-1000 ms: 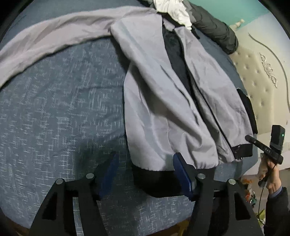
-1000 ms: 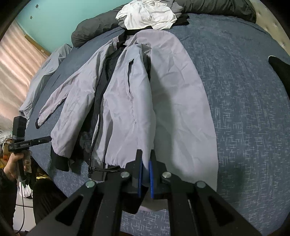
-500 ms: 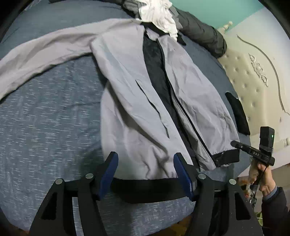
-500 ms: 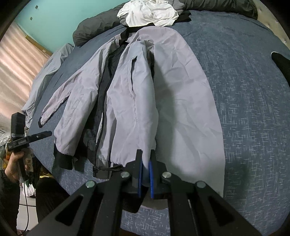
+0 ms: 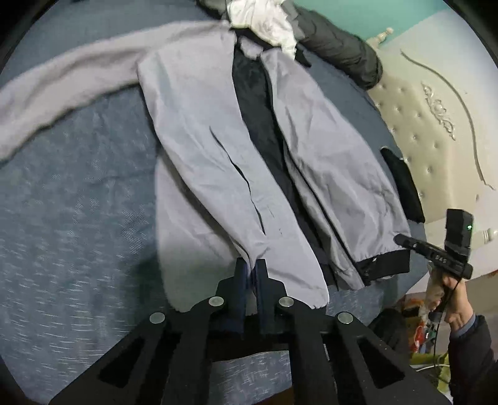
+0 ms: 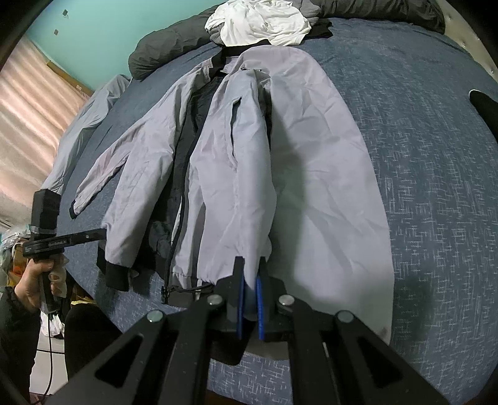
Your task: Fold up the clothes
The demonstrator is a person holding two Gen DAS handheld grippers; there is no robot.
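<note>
Dim indoor light — left view motion-blurred, fisheye edges bent and vignetted.

Jacket (image 5: 199,149): smooth crinkled grey cloth; bedspread (image 5: 77,218): matt flecked blue weave.

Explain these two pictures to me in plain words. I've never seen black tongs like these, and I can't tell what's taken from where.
No robot here: a person holds a set of hand-held tongs in each hand, each with a camera looking along its two fingers. One picture comes from the left tongs, the other from the right tongs; each also shows the other hand off to the side. A grey jacket lies unzipped on a blue bed, with a white garment near its collar. Both tongs are shut on the jacket's hem; the left ones have just closed.
</note>
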